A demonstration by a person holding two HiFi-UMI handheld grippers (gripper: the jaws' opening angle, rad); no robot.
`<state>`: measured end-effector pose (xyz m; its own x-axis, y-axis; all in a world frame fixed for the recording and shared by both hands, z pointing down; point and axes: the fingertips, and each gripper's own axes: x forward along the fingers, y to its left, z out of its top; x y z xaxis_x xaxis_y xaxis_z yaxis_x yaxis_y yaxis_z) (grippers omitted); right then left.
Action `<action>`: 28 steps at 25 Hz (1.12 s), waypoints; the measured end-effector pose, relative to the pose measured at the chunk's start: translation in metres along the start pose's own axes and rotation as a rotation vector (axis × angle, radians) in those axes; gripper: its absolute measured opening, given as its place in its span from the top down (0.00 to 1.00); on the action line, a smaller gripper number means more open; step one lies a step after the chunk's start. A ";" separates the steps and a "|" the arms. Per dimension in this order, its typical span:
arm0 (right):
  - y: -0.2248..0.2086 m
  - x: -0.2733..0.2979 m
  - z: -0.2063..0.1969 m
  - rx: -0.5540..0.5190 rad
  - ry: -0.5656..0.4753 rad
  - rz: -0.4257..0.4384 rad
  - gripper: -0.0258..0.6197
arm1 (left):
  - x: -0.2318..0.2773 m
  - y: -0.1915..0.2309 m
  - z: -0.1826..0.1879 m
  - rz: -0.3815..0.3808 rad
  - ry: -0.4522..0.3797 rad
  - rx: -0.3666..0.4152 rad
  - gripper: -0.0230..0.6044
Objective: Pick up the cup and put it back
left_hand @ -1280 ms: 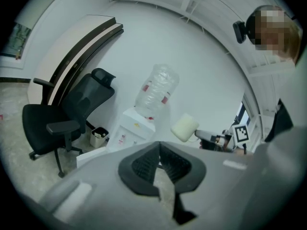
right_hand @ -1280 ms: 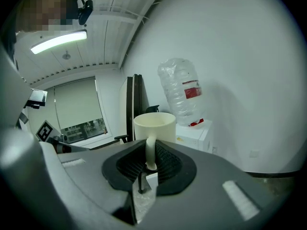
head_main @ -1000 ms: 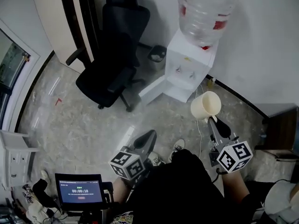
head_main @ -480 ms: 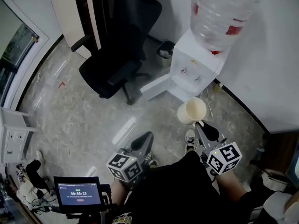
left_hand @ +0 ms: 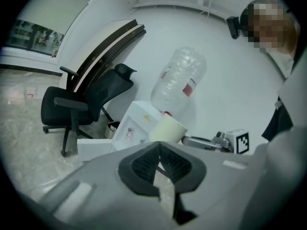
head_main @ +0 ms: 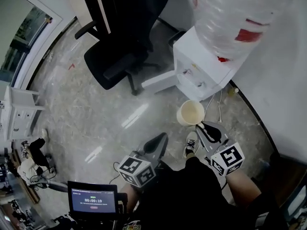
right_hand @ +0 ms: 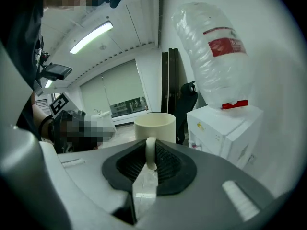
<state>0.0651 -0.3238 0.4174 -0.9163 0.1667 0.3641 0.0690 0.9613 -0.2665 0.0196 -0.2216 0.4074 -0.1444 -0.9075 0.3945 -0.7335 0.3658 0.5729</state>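
My right gripper [head_main: 200,127] is shut on the handle of a cream cup [head_main: 190,113] and holds it upright in the air, above the floor and just in front of the white water dispenser [head_main: 199,68]. In the right gripper view the cup [right_hand: 154,125] stands beyond the jaws with its handle [right_hand: 150,153] pinched between the pads, and the dispenser [right_hand: 230,128] is to the right. My left gripper [head_main: 160,140] hangs to the left of the cup, shut with nothing in it. The left gripper view shows the cup [left_hand: 166,129] ahead, in front of the dispenser [left_hand: 135,123].
A big water bottle [head_main: 240,13] sits upside down on the dispenser. A black office chair [head_main: 124,37] stands on the stone floor to the left. The person's legs and a shoe [head_main: 191,143] are below the grippers. A small screen [head_main: 93,198] is at bottom left.
The right gripper has carried the cup down and to the left in the picture, nearer the dispenser's front. The left gripper has shifted right. The dispenser and bottle now loom larger.
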 end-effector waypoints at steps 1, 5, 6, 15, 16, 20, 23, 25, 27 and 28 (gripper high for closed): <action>-0.007 0.004 -0.004 -0.004 0.002 0.021 0.88 | 0.006 -0.002 -0.003 0.015 0.001 -0.010 0.96; -0.032 0.030 -0.024 0.014 0.020 0.045 0.88 | 0.027 0.004 -0.018 0.025 0.034 0.028 0.96; -0.035 0.038 -0.031 0.026 0.030 0.048 0.88 | 0.029 0.011 -0.025 0.030 0.053 0.032 0.96; -0.034 0.114 -0.118 0.090 0.092 0.044 0.88 | 0.038 0.092 -0.093 0.012 0.202 -0.059 0.96; -0.034 0.124 -0.129 0.094 0.094 0.027 0.88 | 0.046 0.100 -0.098 -0.011 0.209 -0.042 0.96; -0.054 0.172 -0.183 0.124 0.088 -0.068 0.88 | 0.090 0.133 -0.126 -0.110 0.213 -0.013 0.96; -0.080 0.209 -0.228 0.153 0.082 -0.128 0.88 | 0.115 0.148 -0.159 -0.159 0.206 -0.041 0.96; -0.100 0.231 -0.259 0.172 0.076 -0.162 0.88 | 0.126 0.162 -0.189 -0.170 0.199 -0.037 0.96; -0.124 0.253 -0.291 0.189 0.065 -0.189 0.88 | 0.142 0.177 -0.224 -0.180 0.200 -0.026 0.96; -0.139 0.264 -0.309 0.197 0.060 -0.204 0.88 | 0.153 0.185 -0.241 -0.188 0.201 -0.026 0.96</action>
<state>-0.0646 -0.3455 0.8261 -0.8780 -0.0072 0.4785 -0.1975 0.9162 -0.3487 0.0225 -0.2429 0.7467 0.1294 -0.9015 0.4130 -0.7174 0.2024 0.6666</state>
